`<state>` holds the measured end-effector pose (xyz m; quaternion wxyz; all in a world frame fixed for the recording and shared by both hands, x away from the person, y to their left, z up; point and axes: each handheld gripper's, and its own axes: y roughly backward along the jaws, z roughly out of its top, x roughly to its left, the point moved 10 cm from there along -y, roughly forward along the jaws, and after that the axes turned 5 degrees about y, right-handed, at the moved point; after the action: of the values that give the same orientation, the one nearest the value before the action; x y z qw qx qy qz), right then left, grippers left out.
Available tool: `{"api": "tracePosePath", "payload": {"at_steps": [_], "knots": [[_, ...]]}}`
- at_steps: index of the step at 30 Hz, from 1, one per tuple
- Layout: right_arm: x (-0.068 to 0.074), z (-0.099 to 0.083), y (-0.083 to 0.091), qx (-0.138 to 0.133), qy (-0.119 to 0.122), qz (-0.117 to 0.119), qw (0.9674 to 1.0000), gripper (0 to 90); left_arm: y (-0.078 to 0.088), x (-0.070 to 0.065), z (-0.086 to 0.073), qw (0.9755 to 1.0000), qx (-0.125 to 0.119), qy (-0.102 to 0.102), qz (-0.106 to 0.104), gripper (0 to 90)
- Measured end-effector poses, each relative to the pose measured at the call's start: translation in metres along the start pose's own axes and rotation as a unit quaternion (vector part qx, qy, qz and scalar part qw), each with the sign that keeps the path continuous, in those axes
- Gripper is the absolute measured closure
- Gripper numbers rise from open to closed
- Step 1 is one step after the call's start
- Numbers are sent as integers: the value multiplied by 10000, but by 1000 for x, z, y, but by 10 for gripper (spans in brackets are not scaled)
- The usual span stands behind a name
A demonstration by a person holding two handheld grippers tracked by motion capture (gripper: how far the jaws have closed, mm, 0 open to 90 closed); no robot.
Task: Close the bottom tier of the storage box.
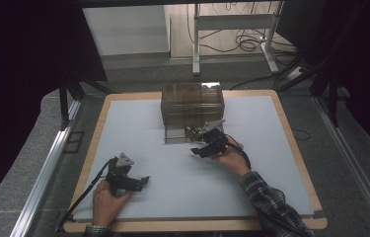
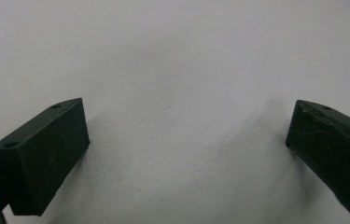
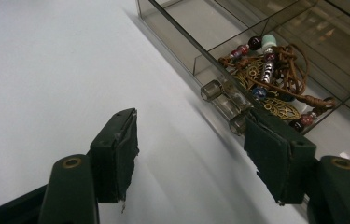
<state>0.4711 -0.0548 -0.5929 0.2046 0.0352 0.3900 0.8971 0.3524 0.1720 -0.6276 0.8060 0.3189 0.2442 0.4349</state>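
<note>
You are holding the right gripper (image 3: 191, 154) half-open and empty beside the clear acrylic drawer (image 3: 182, 39), pulled out and holding the beaded necklace (image 3: 268, 70); be centring on its clear handle (image 3: 226, 103).

- The drawer box (image 1: 192, 105) stands at upper centre of the mat (image 1: 138, 133).
- Its pulled-out drawer (image 1: 178, 135) lies just below it.
- In the drawer, probably beaded jewellery (image 3: 275, 74), upper right of the right gripper view.
- The drawer handle (image 3: 224, 106) lies just beside one jaw.
</note>
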Motion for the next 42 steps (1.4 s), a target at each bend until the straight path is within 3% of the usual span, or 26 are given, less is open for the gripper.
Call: {"api": "tracePosePath", "payload": {"at_steps": [11, 42], "knots": [[0, -4, 0, 112, -45, -6, 9999, 344, 0, 0, 0, 10000, -5, 5, 2, 0], [-10, 2, -9, 28, -43, -72, 10000, 339, 0, 0, 0, 10000, -1, 3, 0, 0]]}}
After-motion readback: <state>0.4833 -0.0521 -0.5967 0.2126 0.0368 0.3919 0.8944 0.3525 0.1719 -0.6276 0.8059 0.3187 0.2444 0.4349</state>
